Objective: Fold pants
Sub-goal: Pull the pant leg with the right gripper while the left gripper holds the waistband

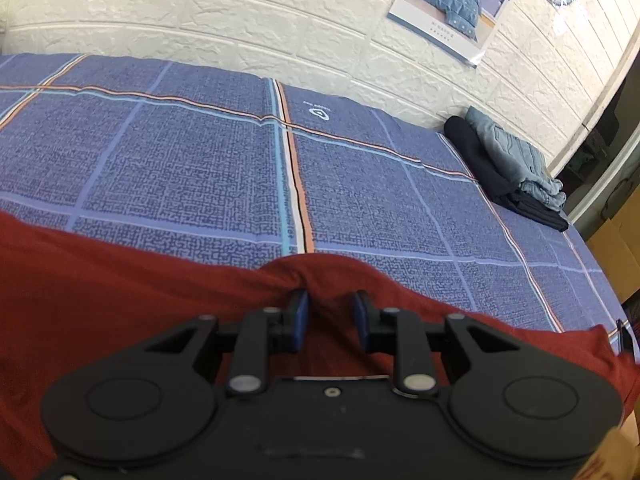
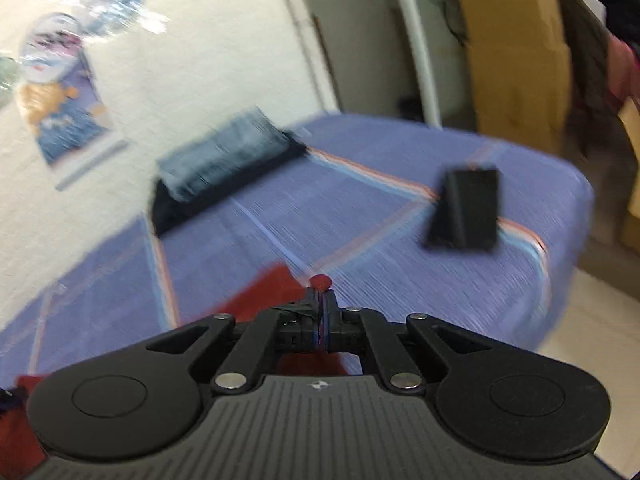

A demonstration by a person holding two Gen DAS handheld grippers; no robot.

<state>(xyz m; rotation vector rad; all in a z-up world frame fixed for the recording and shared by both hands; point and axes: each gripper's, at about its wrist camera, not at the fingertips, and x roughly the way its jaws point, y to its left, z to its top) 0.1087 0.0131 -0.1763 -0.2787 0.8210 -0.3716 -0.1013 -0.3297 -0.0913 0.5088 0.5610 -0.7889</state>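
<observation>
Red pants (image 1: 120,280) lie spread across the near part of the bed (image 1: 180,152), over its blue checked cover. In the left wrist view the left gripper (image 1: 331,300) sits over the cloth with its fingers parted; a raised fold of the red fabric bulges just ahead of the tips, and cloth shows in the gap between them, not pinched. In the right wrist view, which is blurred, the right gripper (image 2: 321,298) has its fingers pressed together on a small bit of the red fabric, a knob of which pokes out past the tips. Far along the bed, against the white brick-pattern wall (image 1: 200,12), rests a stack of folded clothes (image 1: 512,168), grey-blue on top of black. A black boxy object (image 2: 466,208) stands near the bed's far corner.
</observation>
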